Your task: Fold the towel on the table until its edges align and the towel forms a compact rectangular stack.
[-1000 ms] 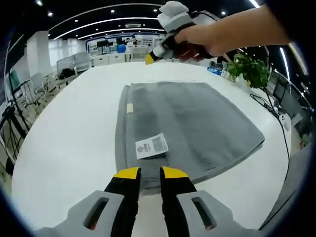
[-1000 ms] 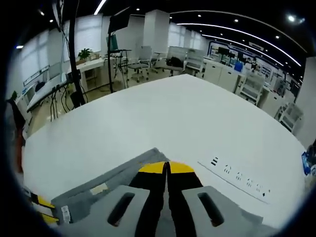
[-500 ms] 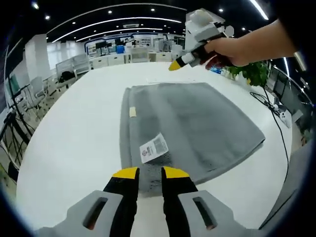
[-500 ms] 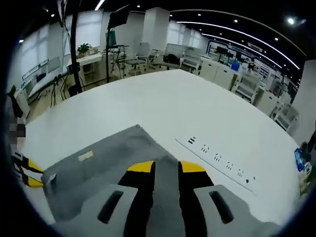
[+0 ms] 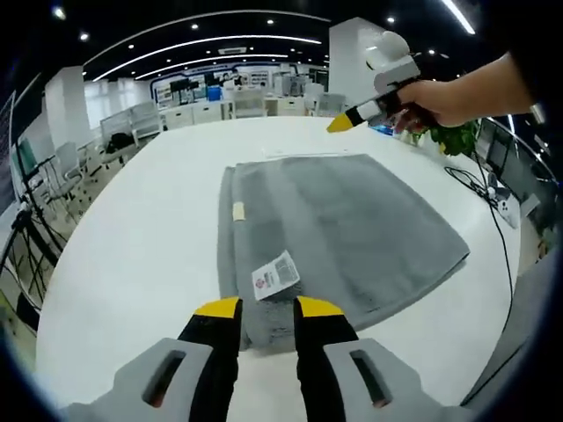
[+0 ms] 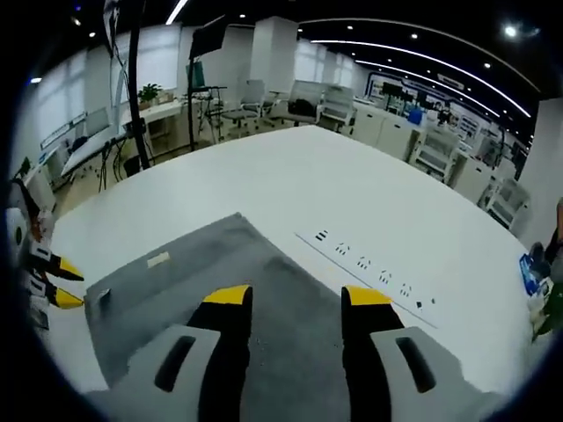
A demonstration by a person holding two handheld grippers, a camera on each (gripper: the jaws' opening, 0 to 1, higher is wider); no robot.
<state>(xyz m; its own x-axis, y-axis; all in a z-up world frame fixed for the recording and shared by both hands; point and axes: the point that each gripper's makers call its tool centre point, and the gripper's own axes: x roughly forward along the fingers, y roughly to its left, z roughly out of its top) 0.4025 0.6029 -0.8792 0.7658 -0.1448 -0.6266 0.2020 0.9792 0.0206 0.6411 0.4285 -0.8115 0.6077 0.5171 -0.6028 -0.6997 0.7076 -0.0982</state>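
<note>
On table (image 5: 123, 255) — one towel (image 5: 343, 229), two grippers.

Grey towel (image 5: 334, 229), white table (image 5: 141, 255)

Right gripper (image 6: 297, 295) jaws now apart, towel (image 6: 264, 290) released.

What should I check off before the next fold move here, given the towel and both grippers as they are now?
1. Towel flat on the table: ok, lies spread, folded layers along one side.
2. Left gripper free: ok, open at the near towel edge, holding nothing.
3. Right gripper free: ok, open above the towel, clear of the cloth.
4. Towel fully in view: ok in the left gripper view.
5. Label out of the way: not ok, lies just ahead of the left gripper.
6. Edges aligned: cannot tell.
</note>
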